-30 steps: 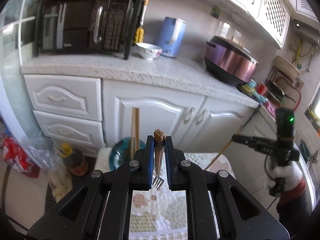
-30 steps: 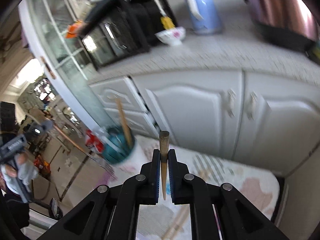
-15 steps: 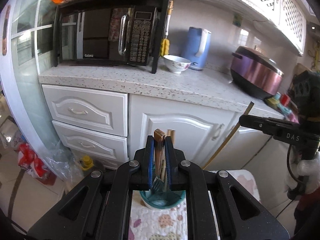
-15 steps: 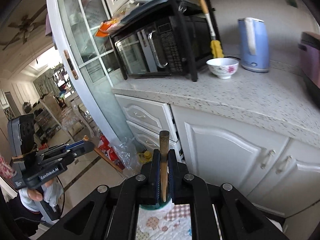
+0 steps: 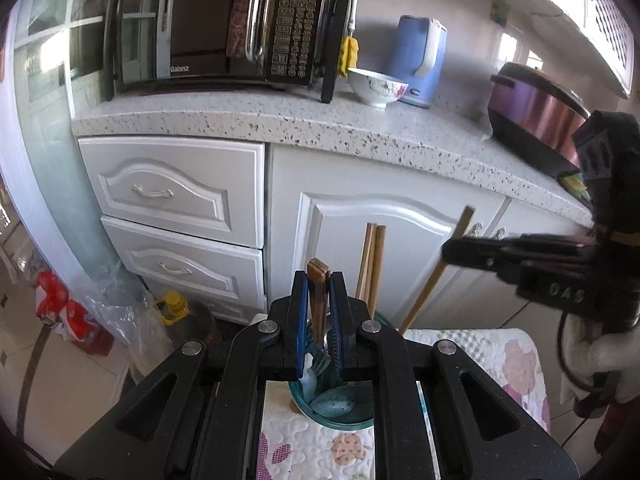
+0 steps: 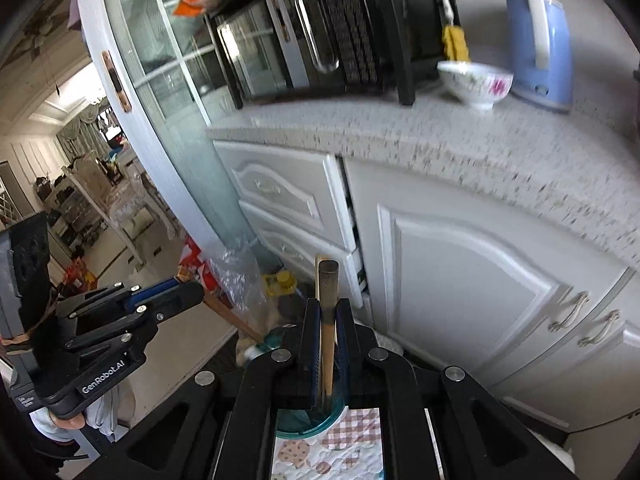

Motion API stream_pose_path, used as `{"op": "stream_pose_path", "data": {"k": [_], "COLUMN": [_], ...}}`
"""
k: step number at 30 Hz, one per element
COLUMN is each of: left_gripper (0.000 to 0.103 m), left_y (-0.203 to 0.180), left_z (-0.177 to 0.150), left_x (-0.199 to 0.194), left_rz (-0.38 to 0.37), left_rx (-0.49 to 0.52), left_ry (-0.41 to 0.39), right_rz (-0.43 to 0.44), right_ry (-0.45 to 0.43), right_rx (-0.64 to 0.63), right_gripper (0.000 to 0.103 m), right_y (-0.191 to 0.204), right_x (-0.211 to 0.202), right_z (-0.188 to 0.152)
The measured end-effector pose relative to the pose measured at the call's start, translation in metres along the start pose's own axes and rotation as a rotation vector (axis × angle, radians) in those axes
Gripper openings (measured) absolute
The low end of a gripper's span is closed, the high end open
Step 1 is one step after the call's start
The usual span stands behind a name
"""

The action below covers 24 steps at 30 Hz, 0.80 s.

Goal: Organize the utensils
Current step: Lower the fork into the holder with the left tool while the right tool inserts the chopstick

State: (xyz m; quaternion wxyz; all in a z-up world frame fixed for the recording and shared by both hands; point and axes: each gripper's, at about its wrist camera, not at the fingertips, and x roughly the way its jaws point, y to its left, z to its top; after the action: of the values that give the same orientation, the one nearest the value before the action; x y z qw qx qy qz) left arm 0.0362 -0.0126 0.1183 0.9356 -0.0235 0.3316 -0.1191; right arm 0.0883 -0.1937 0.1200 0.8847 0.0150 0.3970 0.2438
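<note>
Two wrist views, looking forward along the fingers, tilted down.
Both close above the teal cup (image 5: pixel 340 404) (image 6: pixel 304 420), facing the white cabinets (image 5: pixel 376 248) (image 6: pixel 460 288) and microwave (image 5: pixel 224 24) (image 6: pixel 320 28); each catching the other gripper.

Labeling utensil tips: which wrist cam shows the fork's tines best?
Left wrist view: the fork, clamped in the left gripper, shows its tines over the teal cup. Right wrist view shows only its wooden handle, tines indistinct.

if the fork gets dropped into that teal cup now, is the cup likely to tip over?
Possibly. The teal cup stands on a soft quilted cloth, with two chopsticks leaning well above its rim, so it is probably top-heavy. The fork in the left gripper looks stiff; lowering seems safer than dropping.
</note>
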Motion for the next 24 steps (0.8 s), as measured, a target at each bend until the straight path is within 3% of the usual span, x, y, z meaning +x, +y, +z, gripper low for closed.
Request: {"op": "stream_pose_path", "data": {"k": [5, 12, 15, 19, 24], "left_gripper": [0.009, 0.009, 0.009, 0.009, 0.009], "left_y": [0.002, 0.006, 0.004, -0.001, -0.001], "left_z": [0.006, 0.013, 0.015, 0.012, 0.000], "left_x": [0.003, -0.012, -0.016, -0.009, 0.008], "left_rz": [-0.008, -0.064, -0.098, -0.079, -0.101], "left_rx": [-0.016, -0.028, -0.012, 0.043, 0.037], "left_ry": [0.007, 0.012, 0.032, 0.061, 0.116], "right_rz": [0.034, 0.042, 0.037, 0.042, 0.043], "right_ry": [0.052, 0.050, 0.051, 0.056, 0.068], "right_rx": [0.028, 0.024, 0.030, 0.039, 0.034], "right_gripper": [0.007, 0.007, 0.007, 0.007, 0.007], "right_y": [-0.005, -0.007, -0.010, -0.012, -0.010], "right_x": [0.024, 0.022, 0.020, 0.020, 0.023], "right_z": [-0.008, -0.010, -0.012, -0.014, -0.014]}}
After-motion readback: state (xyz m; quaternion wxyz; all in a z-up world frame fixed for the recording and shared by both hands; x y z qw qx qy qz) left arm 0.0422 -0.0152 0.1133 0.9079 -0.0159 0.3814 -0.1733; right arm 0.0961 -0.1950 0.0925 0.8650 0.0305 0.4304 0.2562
